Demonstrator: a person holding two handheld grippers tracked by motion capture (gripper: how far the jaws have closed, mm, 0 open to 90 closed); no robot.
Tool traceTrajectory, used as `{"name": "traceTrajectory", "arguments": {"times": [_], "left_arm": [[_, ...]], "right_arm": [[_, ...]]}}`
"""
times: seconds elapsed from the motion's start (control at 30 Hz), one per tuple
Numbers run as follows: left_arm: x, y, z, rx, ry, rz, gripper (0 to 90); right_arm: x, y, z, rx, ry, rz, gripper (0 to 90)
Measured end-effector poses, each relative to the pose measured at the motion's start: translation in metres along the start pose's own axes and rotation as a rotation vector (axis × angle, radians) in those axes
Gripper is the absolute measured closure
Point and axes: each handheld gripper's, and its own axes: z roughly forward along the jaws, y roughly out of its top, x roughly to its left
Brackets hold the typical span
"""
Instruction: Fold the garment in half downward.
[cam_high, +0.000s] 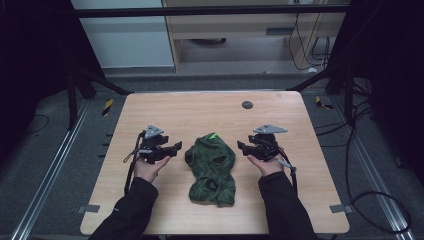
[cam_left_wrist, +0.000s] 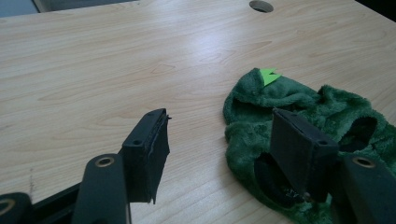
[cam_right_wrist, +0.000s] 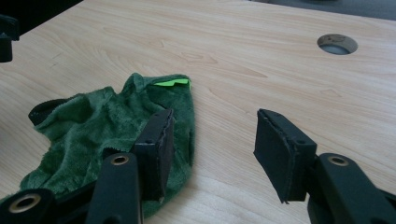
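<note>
High view: green garment (cam_high: 211, 169), blank neon tag (cam_high: 213, 135); both tongs spread, empty.

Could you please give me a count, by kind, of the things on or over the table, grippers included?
Green fleece garments: 1, the green fleece garment with a bright green tag.
Grippers: 2, the left gripper and the right gripper, both open and flanking the garment.
Cable holes in the table: 1, the cable hole.
Total: 4.
</note>
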Motion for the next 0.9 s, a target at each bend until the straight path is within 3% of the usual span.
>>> {"name": "traceTrajectory", "arguments": {"times": [0.9], "left_arm": [[-0.005,0.000,0.042,0.063,-0.005,-0.016,42.2]], "right_arm": [[0.006,-0.002,0.043,0.070,0.019,0.006,49.8]]}}
